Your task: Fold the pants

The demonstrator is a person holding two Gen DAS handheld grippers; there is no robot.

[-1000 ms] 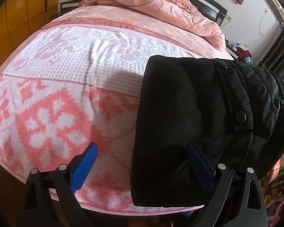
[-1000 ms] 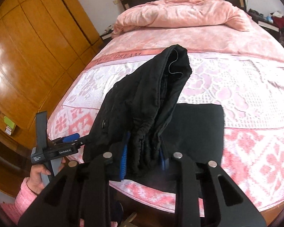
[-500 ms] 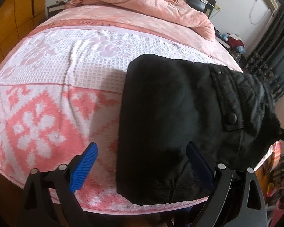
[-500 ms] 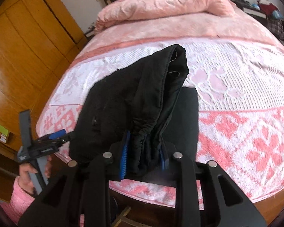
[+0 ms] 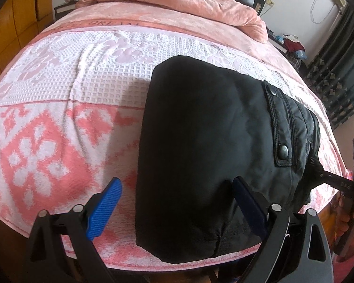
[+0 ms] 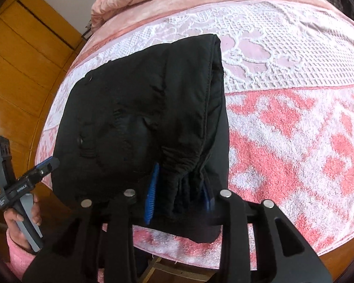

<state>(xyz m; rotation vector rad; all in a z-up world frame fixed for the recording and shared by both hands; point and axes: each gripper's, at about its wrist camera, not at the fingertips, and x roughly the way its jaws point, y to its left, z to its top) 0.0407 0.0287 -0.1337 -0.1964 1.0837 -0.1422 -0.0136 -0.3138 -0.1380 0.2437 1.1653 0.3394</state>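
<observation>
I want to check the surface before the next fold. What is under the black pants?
The black pants lie on the pink and white patterned blanket that covers the bed. The blanket directly beneath the pants is hidden by the fabric.

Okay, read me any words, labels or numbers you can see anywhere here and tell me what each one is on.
"DREAM": woven into the darker pink band of the pink patterned bedspread; the letters before it are too faint to read.
White label on the side of the black left hand-held gripper: too small and blurred.
Pale marking on the black right hand-held gripper: unreadable.
</observation>
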